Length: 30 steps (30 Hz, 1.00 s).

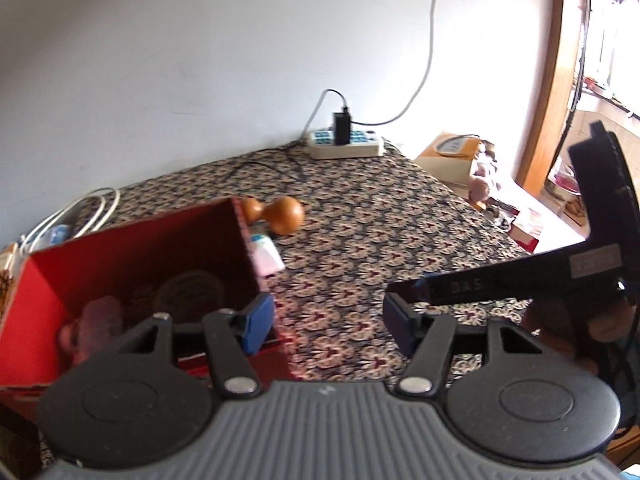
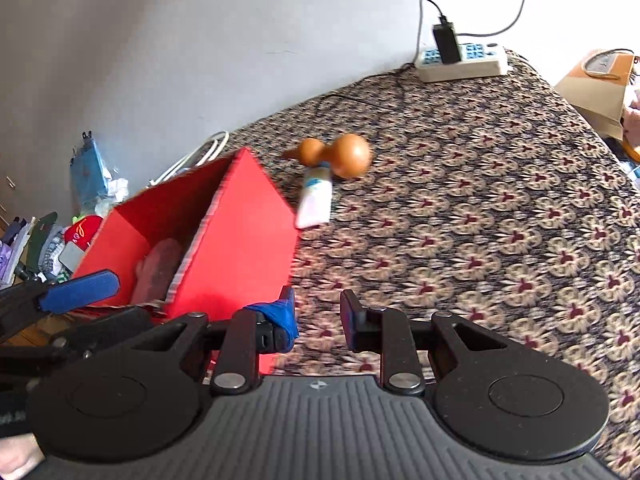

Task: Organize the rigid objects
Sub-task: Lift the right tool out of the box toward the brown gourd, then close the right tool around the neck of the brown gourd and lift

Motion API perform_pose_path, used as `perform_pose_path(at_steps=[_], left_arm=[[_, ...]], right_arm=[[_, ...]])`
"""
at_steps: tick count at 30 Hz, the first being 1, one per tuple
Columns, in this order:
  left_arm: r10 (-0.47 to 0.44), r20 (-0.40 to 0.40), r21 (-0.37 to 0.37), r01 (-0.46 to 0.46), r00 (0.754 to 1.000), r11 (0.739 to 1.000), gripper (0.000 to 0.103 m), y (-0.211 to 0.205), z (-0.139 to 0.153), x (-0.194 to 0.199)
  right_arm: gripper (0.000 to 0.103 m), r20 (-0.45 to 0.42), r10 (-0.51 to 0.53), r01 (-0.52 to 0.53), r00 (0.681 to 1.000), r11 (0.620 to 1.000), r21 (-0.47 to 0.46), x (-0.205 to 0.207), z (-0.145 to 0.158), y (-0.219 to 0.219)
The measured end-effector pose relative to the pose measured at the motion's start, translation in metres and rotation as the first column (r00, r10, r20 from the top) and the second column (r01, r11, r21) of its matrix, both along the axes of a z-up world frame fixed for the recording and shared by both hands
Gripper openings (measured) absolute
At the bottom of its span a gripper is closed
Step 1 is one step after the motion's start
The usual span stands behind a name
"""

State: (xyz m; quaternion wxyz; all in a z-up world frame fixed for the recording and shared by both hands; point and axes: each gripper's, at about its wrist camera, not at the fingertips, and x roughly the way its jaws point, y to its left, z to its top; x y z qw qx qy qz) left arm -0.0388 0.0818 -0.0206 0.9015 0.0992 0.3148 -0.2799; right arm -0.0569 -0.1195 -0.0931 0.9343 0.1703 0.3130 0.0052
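A red open box (image 1: 132,248) stands on the patterned tablecloth (image 1: 380,216); it also shows in the right wrist view (image 2: 236,232). Dark round items and a pinkish thing (image 1: 96,320) lie inside. An orange gourd (image 1: 280,214) and a white tube (image 1: 266,254) lie just behind the box's right corner; the gourd (image 2: 340,154) and tube (image 2: 316,198) show in the right wrist view too. My left gripper (image 1: 328,320) is open and empty, its left finger over the box's near right corner. My right gripper (image 2: 316,318) is open and empty beside the box.
A white power strip (image 1: 344,144) with a black charger sits at the table's far edge by the wall. White cable coils (image 1: 92,208) lie behind the box. A cardboard box (image 1: 452,156) stands beyond the right edge. Clutter (image 2: 60,236) lies left of the table.
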Motion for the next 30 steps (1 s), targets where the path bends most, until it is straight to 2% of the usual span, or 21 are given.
perform_pose_path(at_steps=[8, 16, 20, 24, 30], left_arm=[[-0.002, -0.03, 0.025, 0.002, 1.0, 1.0, 0.067, -0.062, -0.03, 0.007], [0.083, -0.035, 0.058, -0.081, 0.996, 0.995, 0.068, -0.096, -0.063, 0.026], [0.157, -0.058, 0.053, -0.154, 0.986, 0.987, 0.068, -0.106, -0.079, 0.04], [0.21, -0.045, 0.066, -0.206, 0.977, 0.976, 0.069, -0.115, -0.092, 0.047], [0.227, -0.021, 0.102, -0.224, 0.974, 0.969, 0.069, -0.123, -0.107, 0.057]], right_arm=[[0.007, -0.046, 0.064, -0.065, 0.997, 0.998, -0.004, 0.014, -0.005, -0.042], [0.007, -0.099, 0.204, -0.207, 0.974, 0.978, -0.029, 0.05, 0.0, -0.072], [0.007, -0.122, 0.271, -0.279, 0.955, 0.958, -0.059, 0.076, 0.006, -0.077], [0.007, -0.147, 0.336, -0.351, 0.93, 0.932, -0.087, 0.104, 0.007, -0.076], [0.008, -0.135, 0.388, -0.403, 0.912, 0.909, -0.108, 0.15, 0.014, -0.066]])
